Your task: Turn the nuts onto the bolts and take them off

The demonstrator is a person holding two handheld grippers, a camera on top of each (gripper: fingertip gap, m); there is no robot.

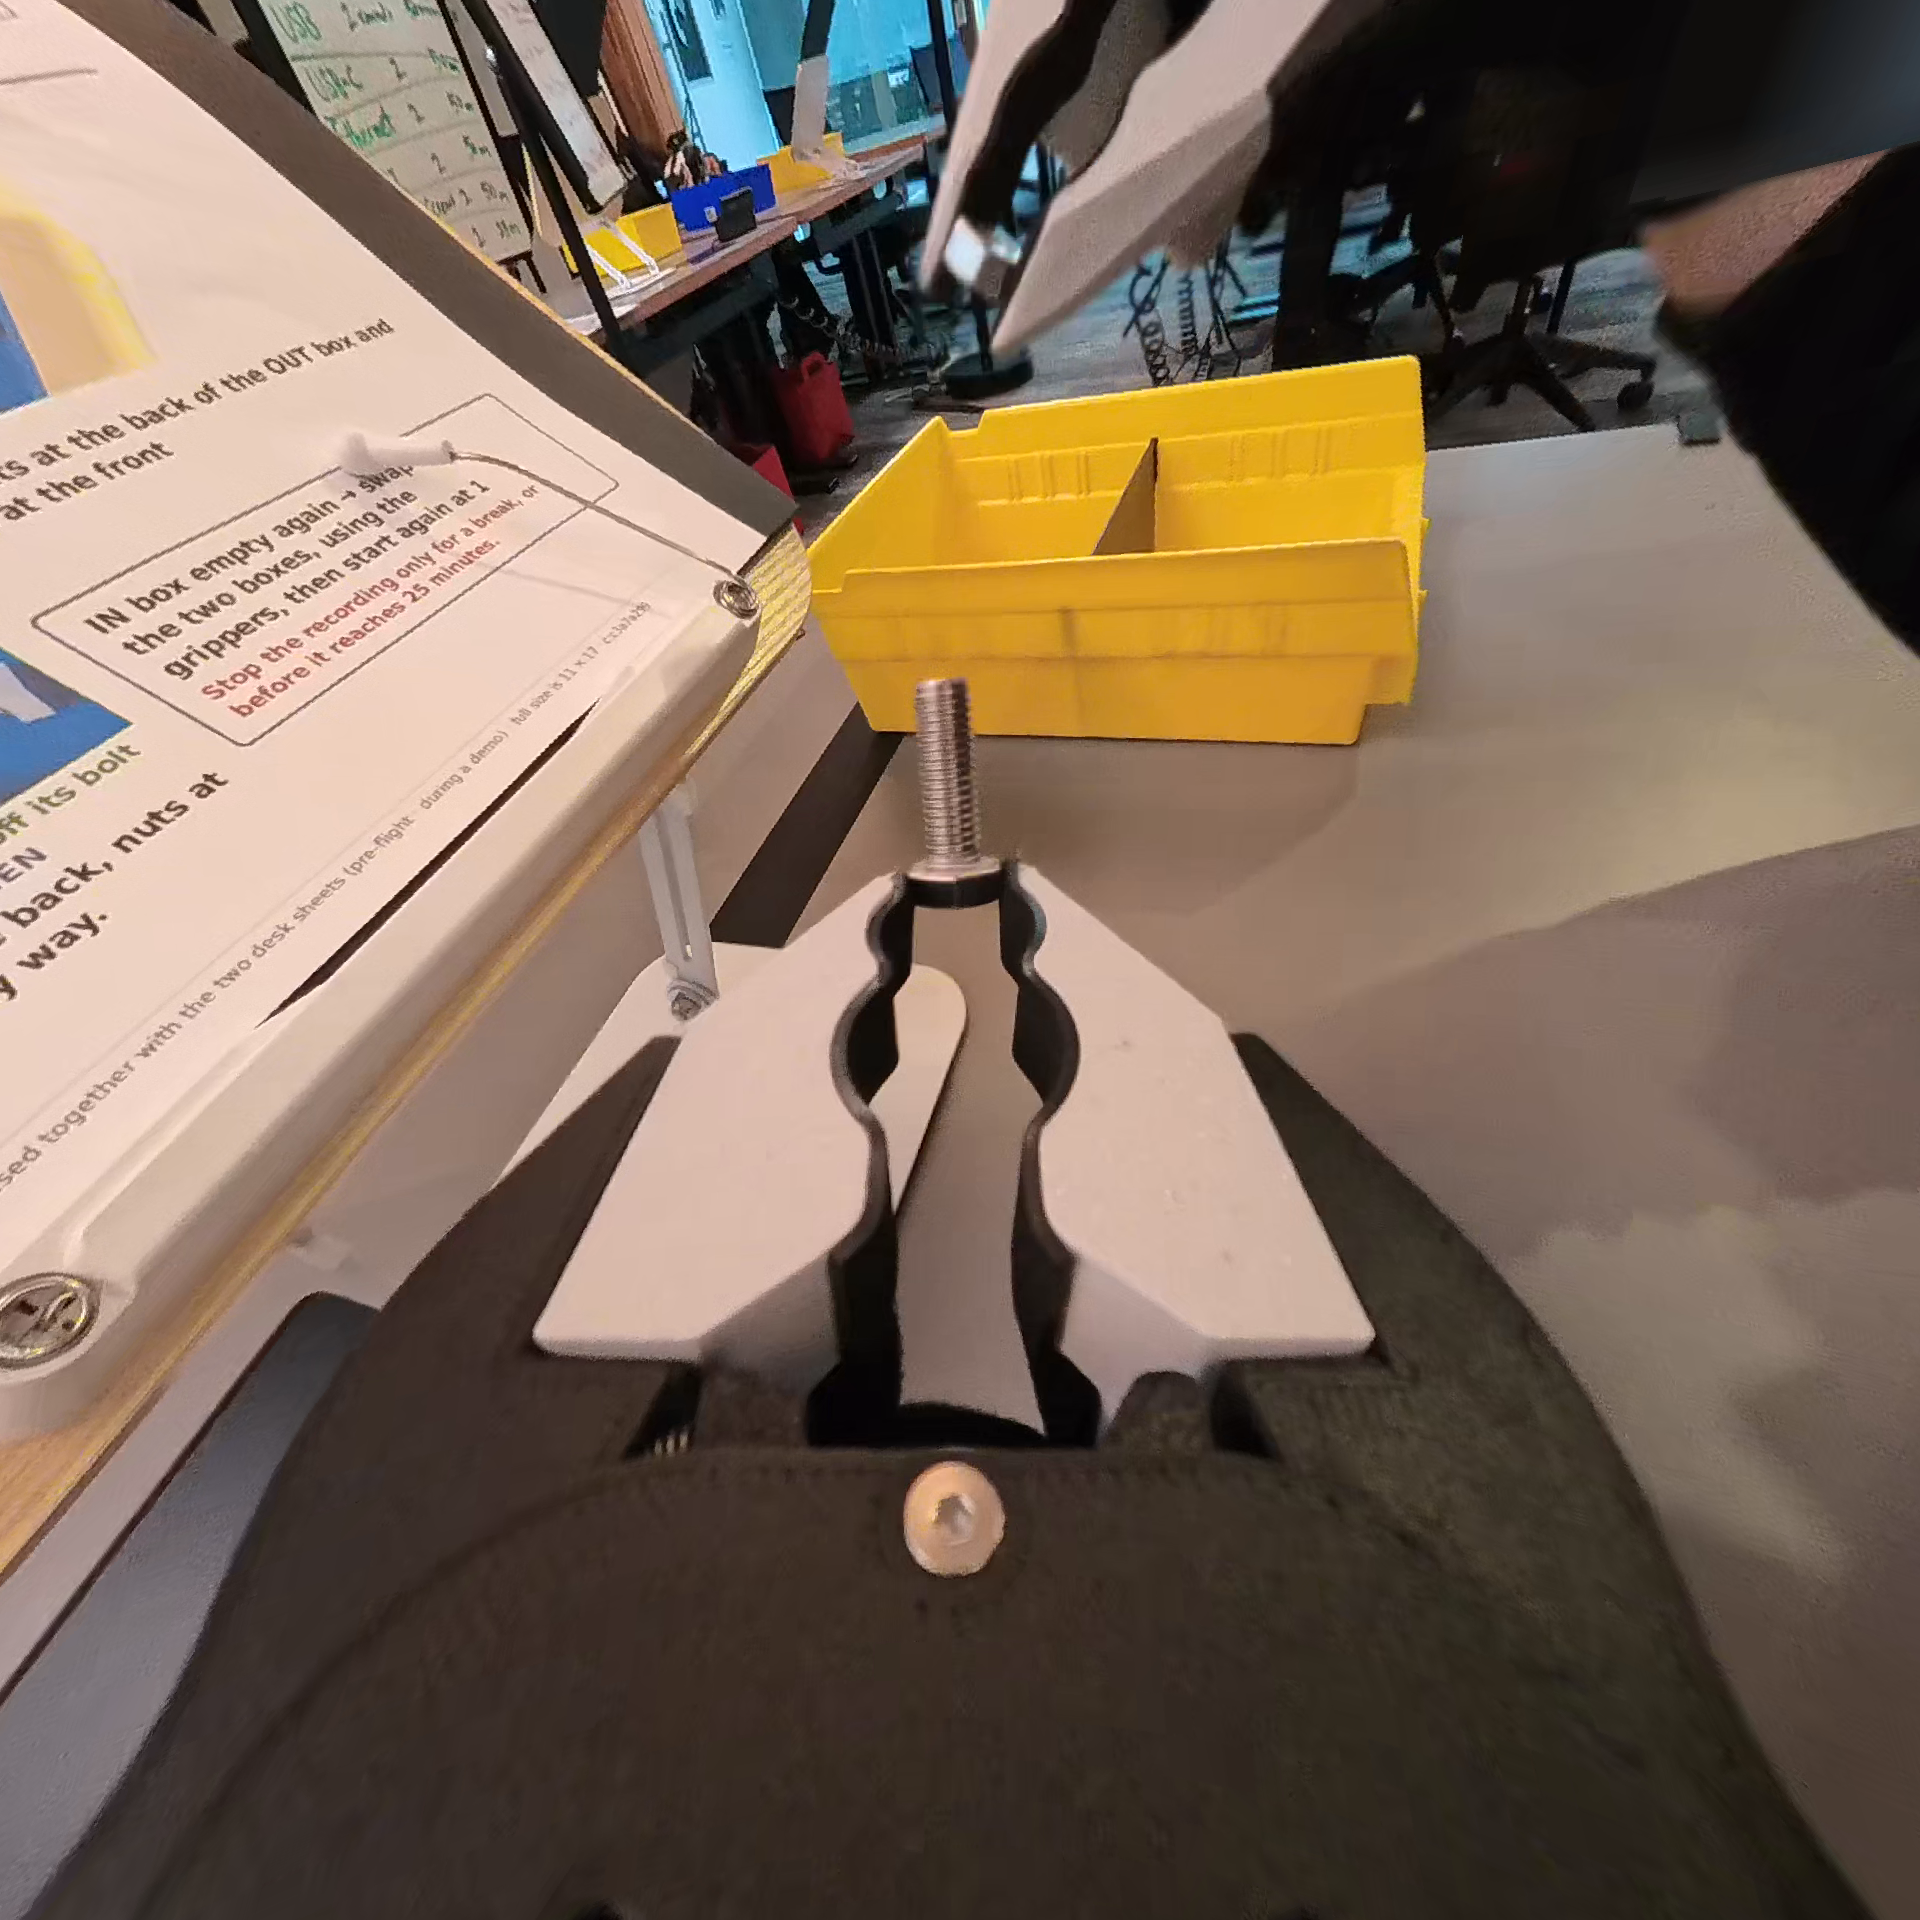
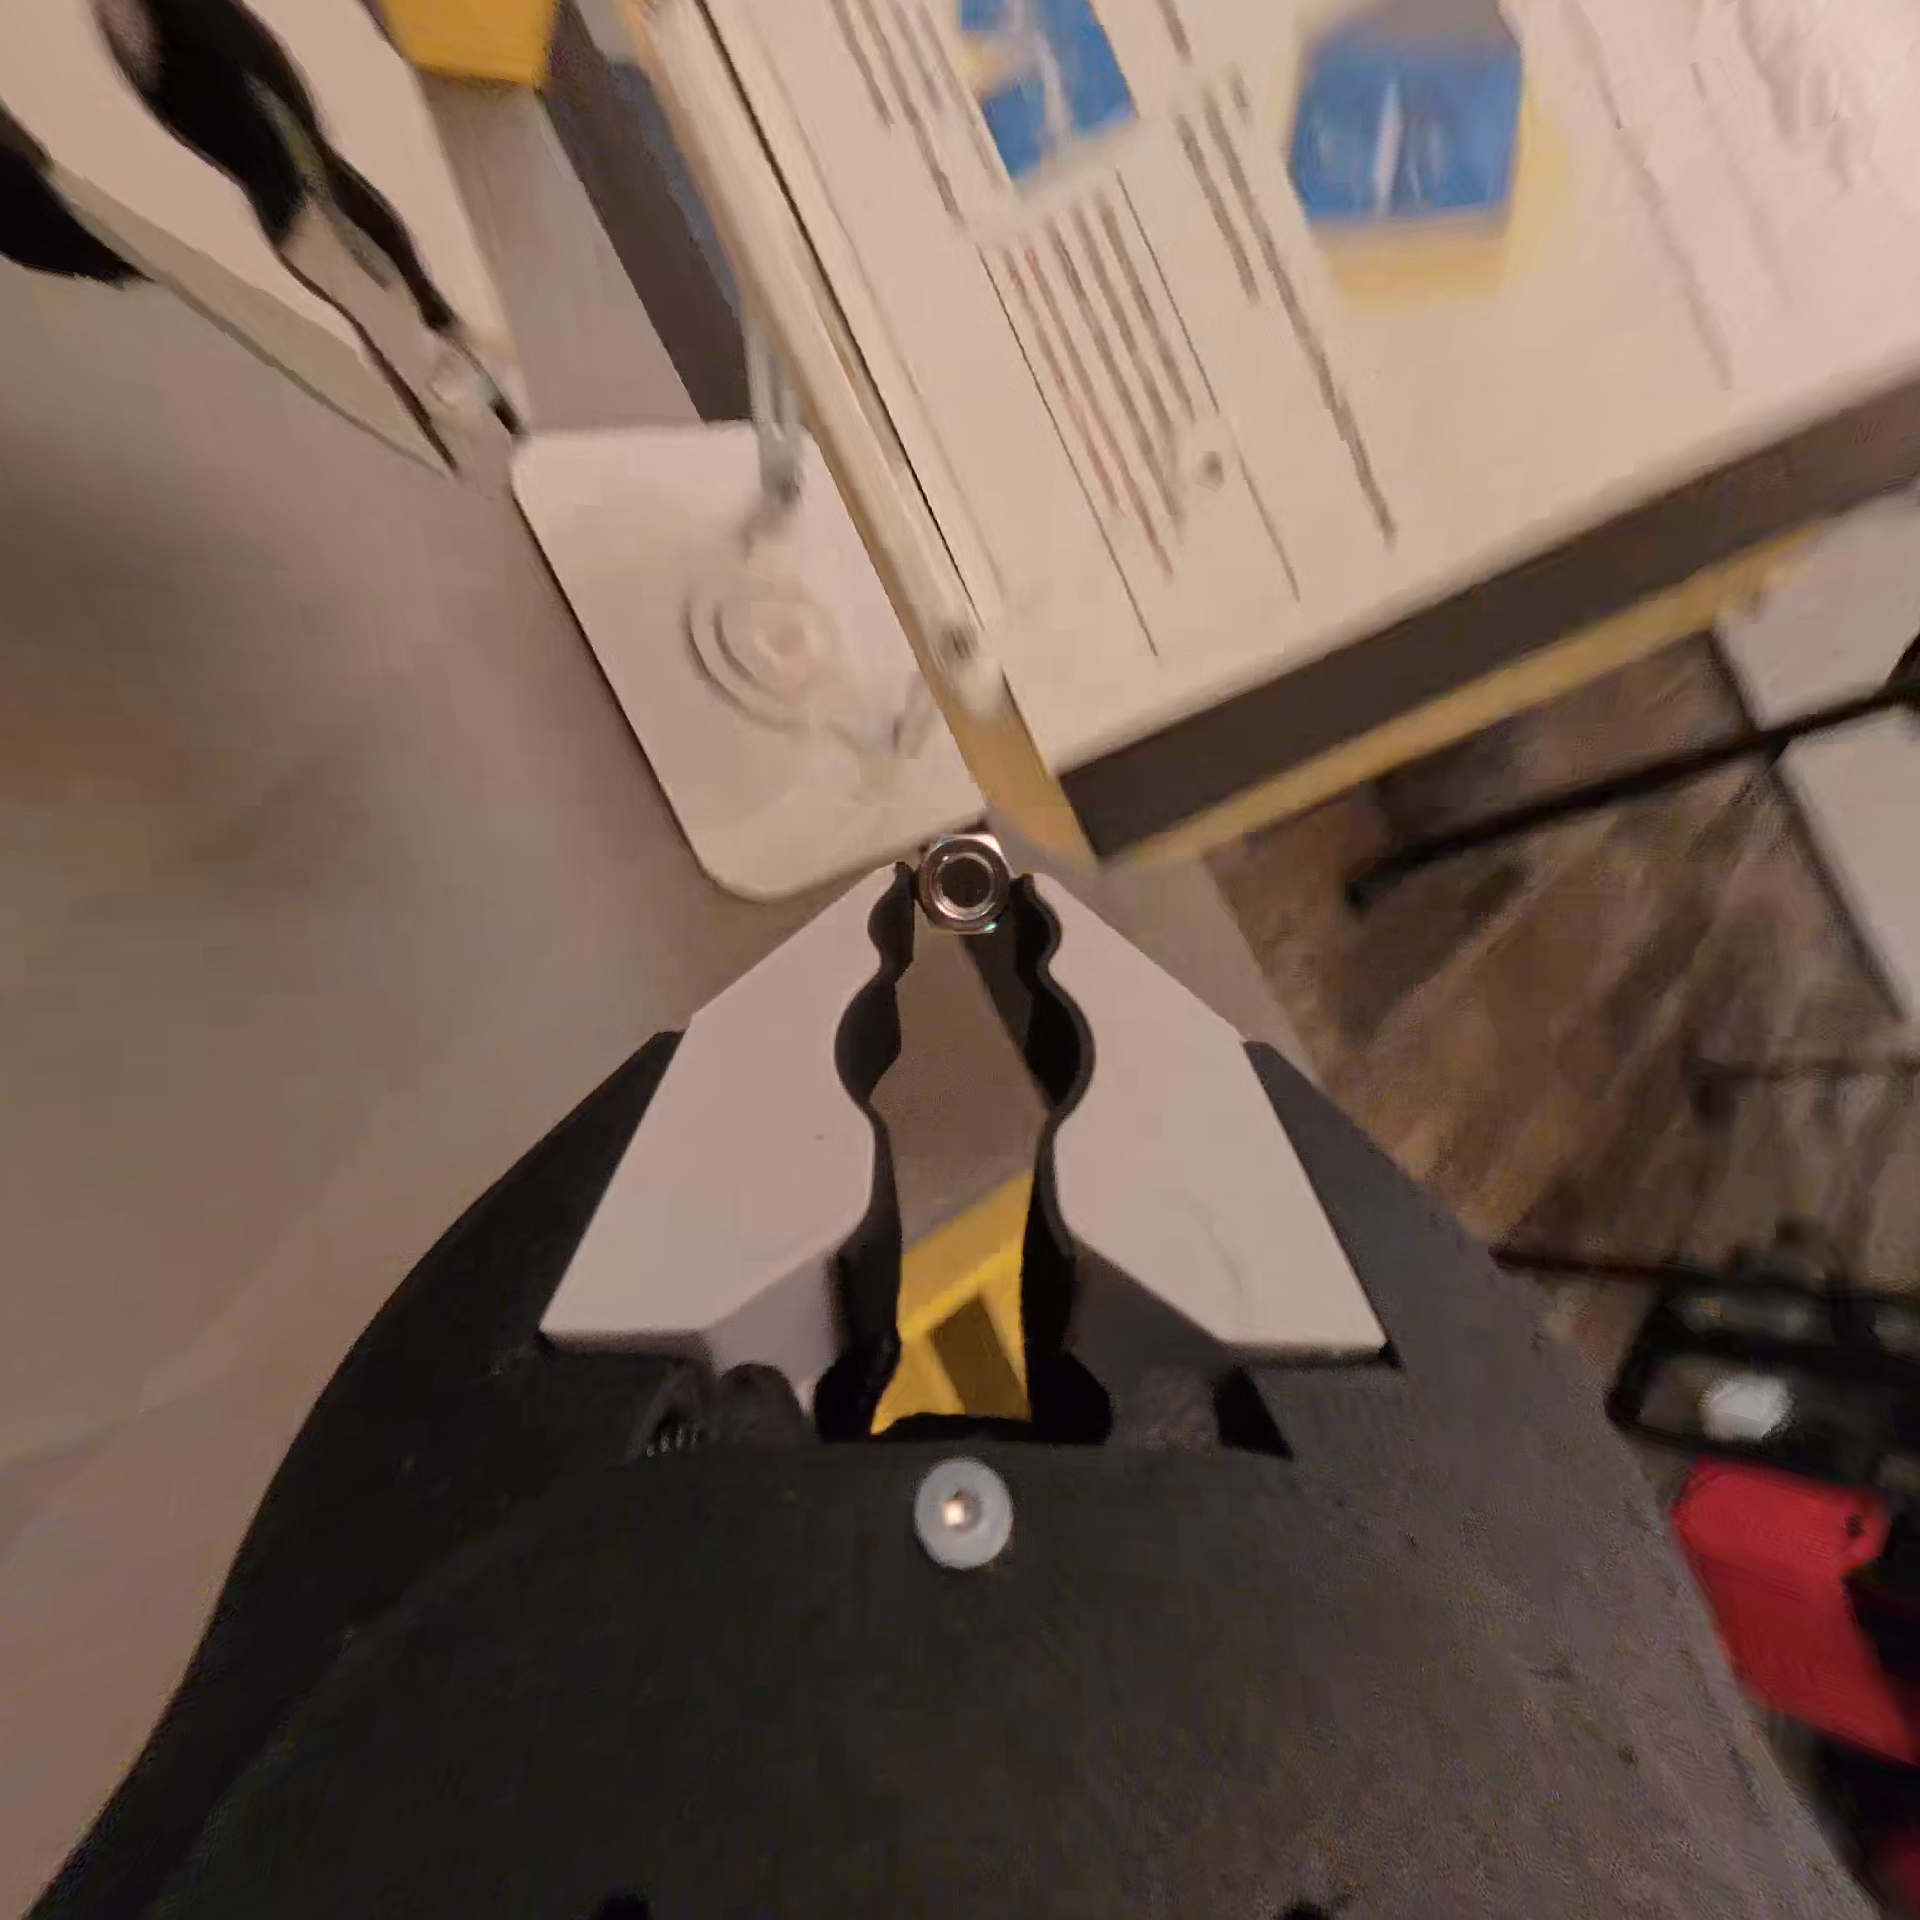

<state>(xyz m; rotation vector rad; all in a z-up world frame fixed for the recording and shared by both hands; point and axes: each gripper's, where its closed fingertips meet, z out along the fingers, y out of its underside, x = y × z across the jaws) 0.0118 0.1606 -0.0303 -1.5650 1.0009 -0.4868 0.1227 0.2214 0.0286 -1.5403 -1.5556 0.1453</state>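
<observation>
My left gripper [image 1: 951,883] is shut on the head of a silver bolt [image 1: 943,769], which stands upright with its thread bare above my fingertips. My right gripper [image 2: 961,894] is shut on a silver hex nut [image 2: 963,885], its hole facing the camera. In the left wrist view the right gripper [image 1: 987,275] hangs high above the bolt, blurred, with the nut [image 1: 977,258] at its tips. In the right wrist view the left gripper [image 2: 457,390] shows at the upper left, blurred. Nut and bolt are well apart.
A yellow bin [image 1: 1122,613] with a divider stands on the grey table [image 1: 1455,1039] behind the bolt. A slanted instruction board [image 1: 312,623] on a white stand fills the left; it also shows in the right wrist view [image 2: 1299,364]. The floor and a red object [image 2: 1787,1610] lie beyond the table edge. The tips of one gripper are about 15 cm away from the tips of the other.
</observation>
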